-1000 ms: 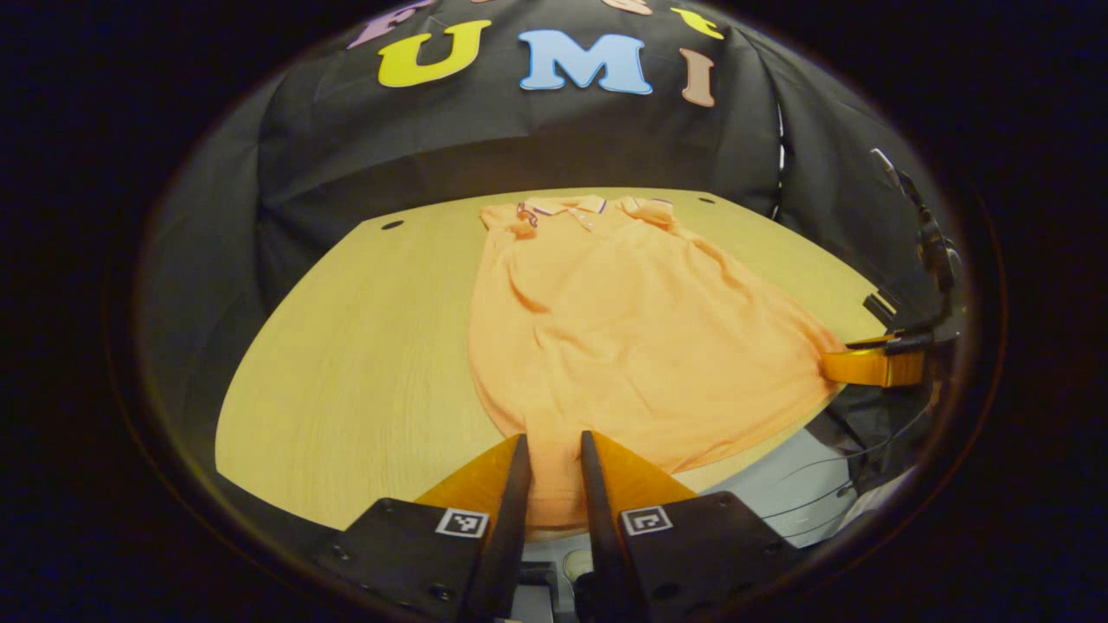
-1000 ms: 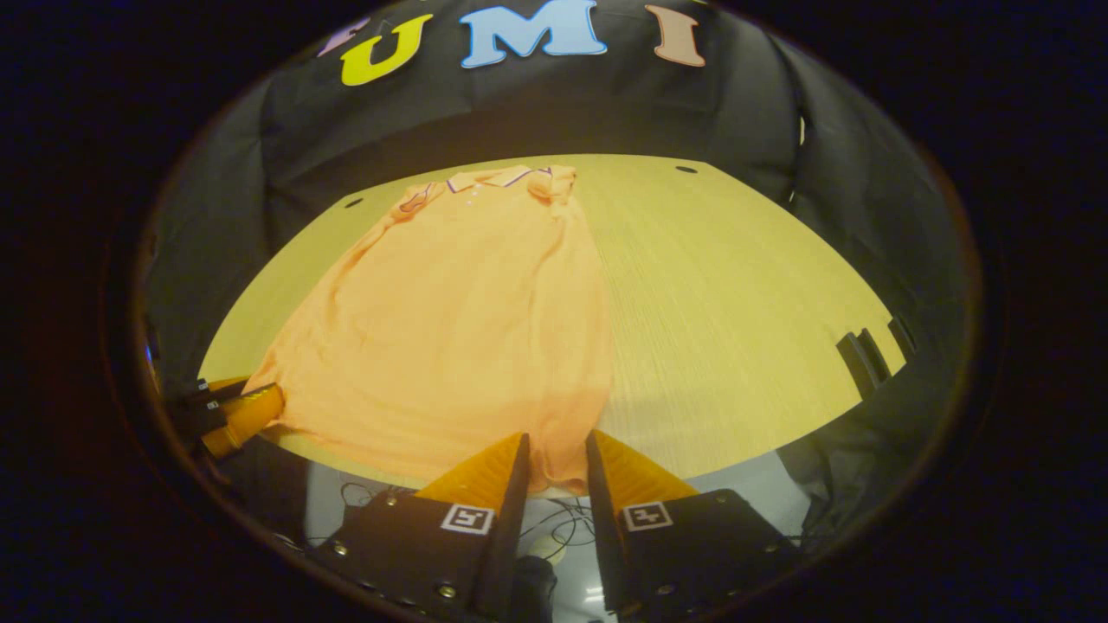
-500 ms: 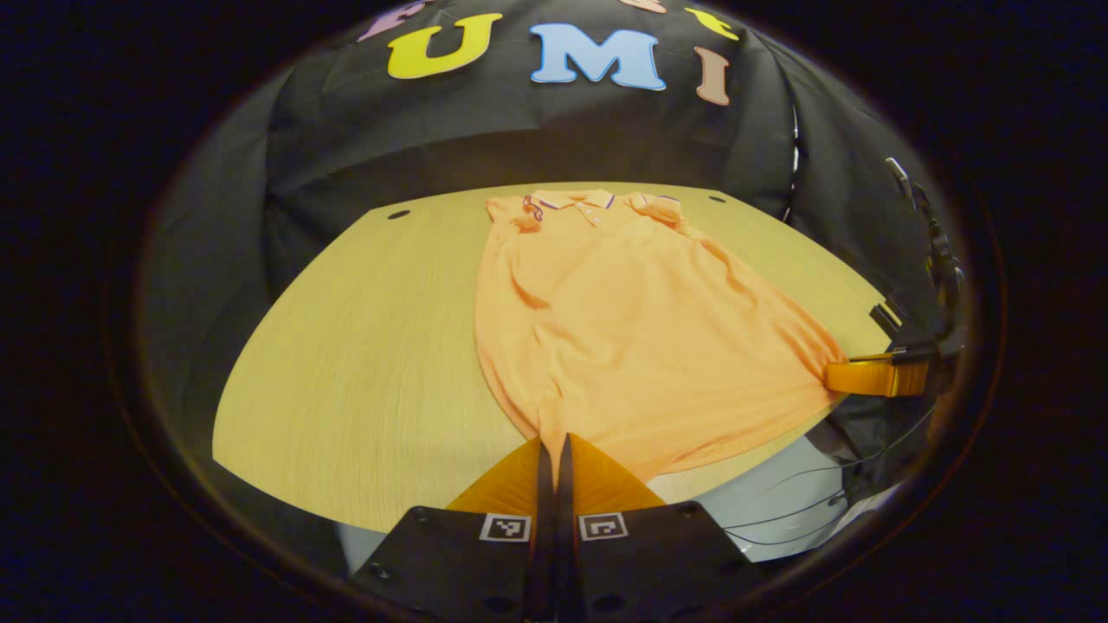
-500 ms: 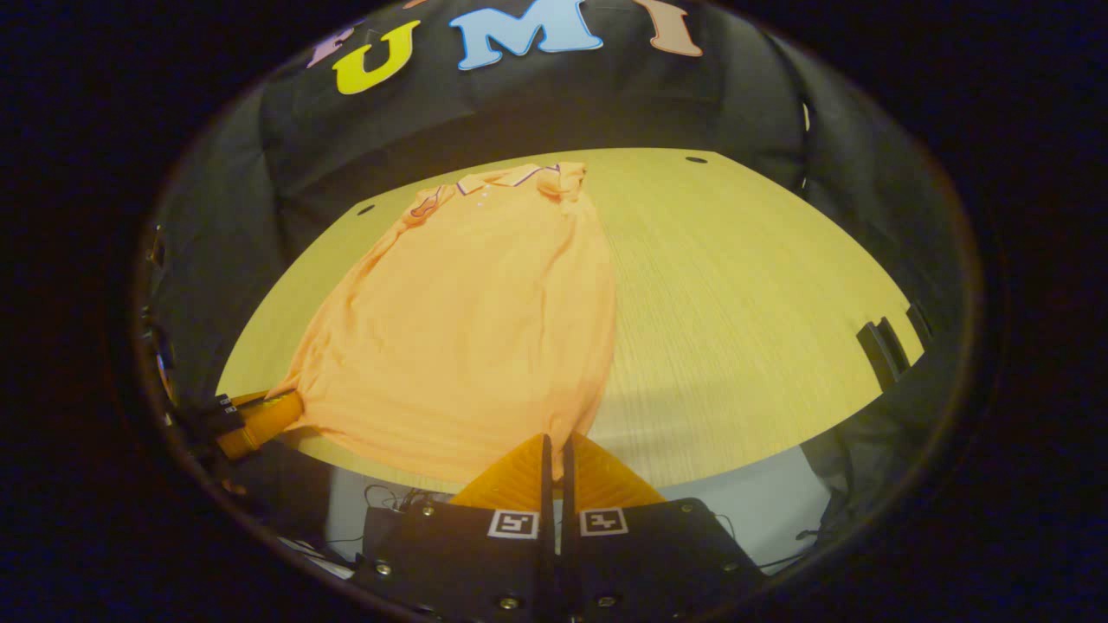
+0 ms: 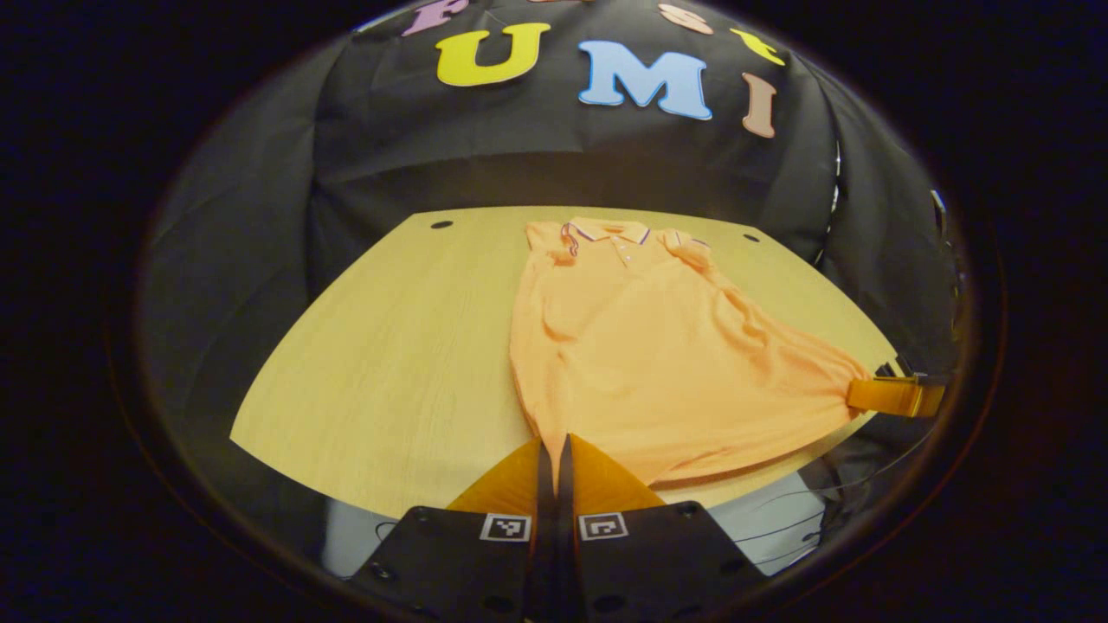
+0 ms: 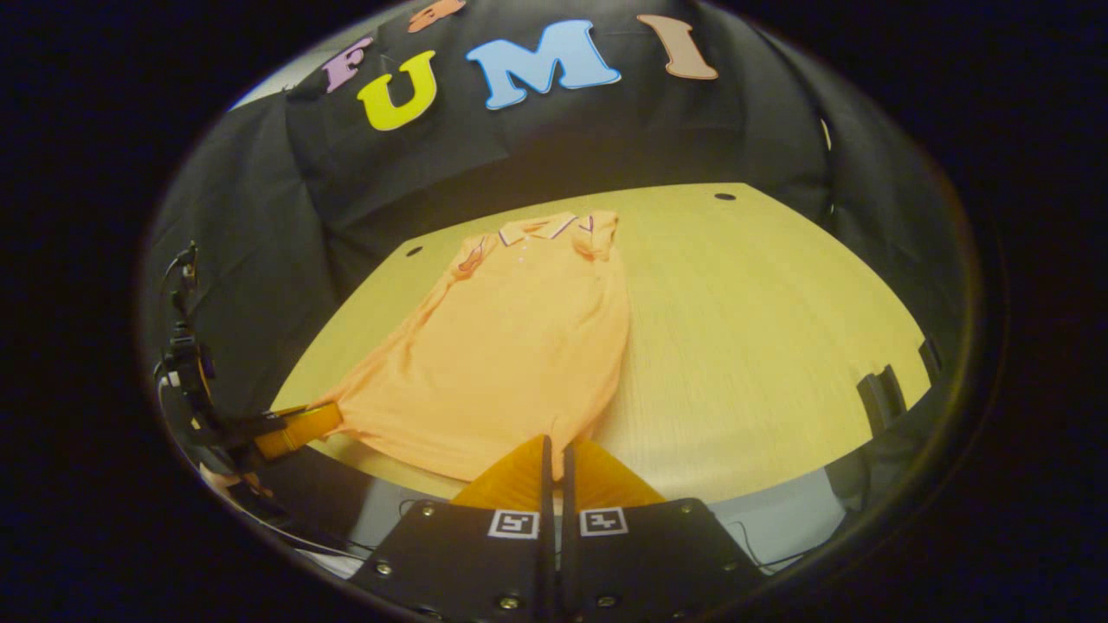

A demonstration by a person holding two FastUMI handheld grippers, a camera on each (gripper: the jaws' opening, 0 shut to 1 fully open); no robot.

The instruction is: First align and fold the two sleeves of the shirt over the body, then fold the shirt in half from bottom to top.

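My left gripper (image 5: 554, 443) has its fingers pressed together, pinching the shirt (image 5: 658, 346) hem at its near left corner. My right gripper (image 6: 554, 443) is clamped the same way on the near right corner, both held low and level

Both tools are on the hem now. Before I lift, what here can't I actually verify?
- Left tool, left gripper view: cloth depth between the closed fingers is hidden by them.
- Right tool, right gripper view: same.
- Shirt sleeves: alignment too small to judge.
- Table near edge: hidden by tool bodies.
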